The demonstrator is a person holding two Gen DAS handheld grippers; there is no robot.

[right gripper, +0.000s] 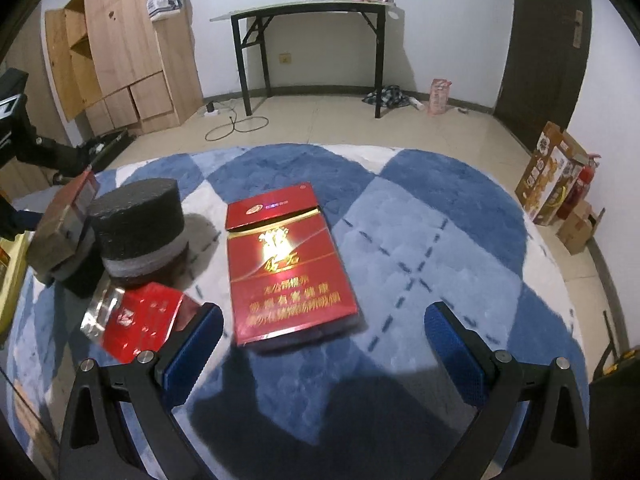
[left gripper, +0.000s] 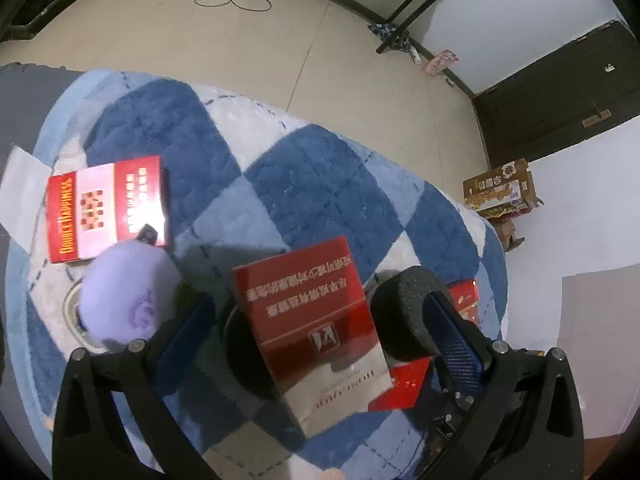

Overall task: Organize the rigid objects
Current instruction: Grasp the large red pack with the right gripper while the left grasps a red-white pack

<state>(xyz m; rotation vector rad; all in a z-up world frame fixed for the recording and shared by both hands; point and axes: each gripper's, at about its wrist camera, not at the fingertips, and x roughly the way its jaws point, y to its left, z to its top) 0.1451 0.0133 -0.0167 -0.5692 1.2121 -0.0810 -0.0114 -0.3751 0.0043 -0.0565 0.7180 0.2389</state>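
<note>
My left gripper is open, its blue pads wide apart. Between them a red and white cigarette pack lies tilted on a black foam disc, touching neither pad. A black foam cylinder stands by the right pad. A Double Happiness pack lies far left, with a purple plush toy in front of it. My right gripper is open too, and a red pack with gold print lies flat on the rug just ahead of it. A cellophane-wrapped red pack sits tilted by its left finger, below the foam cylinder.
Everything rests on a blue and white checked rug on a tiled floor. A black folding table stands at the far wall, a wooden cabinet at the left, cardboard boxes and a fire extinguisher at the right. A cable lies on the floor.
</note>
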